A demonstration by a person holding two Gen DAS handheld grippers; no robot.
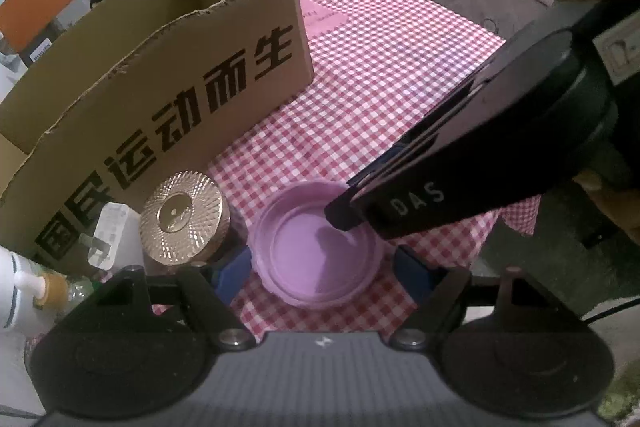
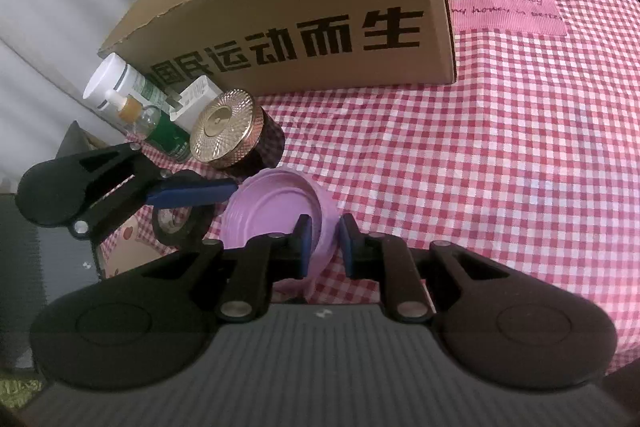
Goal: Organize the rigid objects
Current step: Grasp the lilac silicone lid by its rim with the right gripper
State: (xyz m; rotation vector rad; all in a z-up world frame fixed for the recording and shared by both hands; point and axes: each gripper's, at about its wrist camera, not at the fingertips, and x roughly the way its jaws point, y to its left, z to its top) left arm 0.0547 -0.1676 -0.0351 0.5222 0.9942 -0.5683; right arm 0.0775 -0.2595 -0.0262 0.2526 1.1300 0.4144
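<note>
Here the right gripper (image 2: 325, 241) is pinched on the rim of the purple lid (image 2: 276, 215), which lies on the checked cloth (image 2: 480, 187) near the box (image 2: 320, 27). The left gripper (image 1: 322, 267) stands wide around it, holding nothing. Pick-up seems underway; next, lift and carry it boxward.

Left hand-held gripper (image 1: 322, 267) straddles purple lid (image 1: 316, 255) beside cardboard box (image 1: 192, 83).

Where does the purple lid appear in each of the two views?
Left wrist view: the purple lid lies low at centre, right of the gold-capped jar.
Right wrist view: the lid is left of centre, its rim pinched by the right gripper.
Shared landmark: the cardboard box.
</note>
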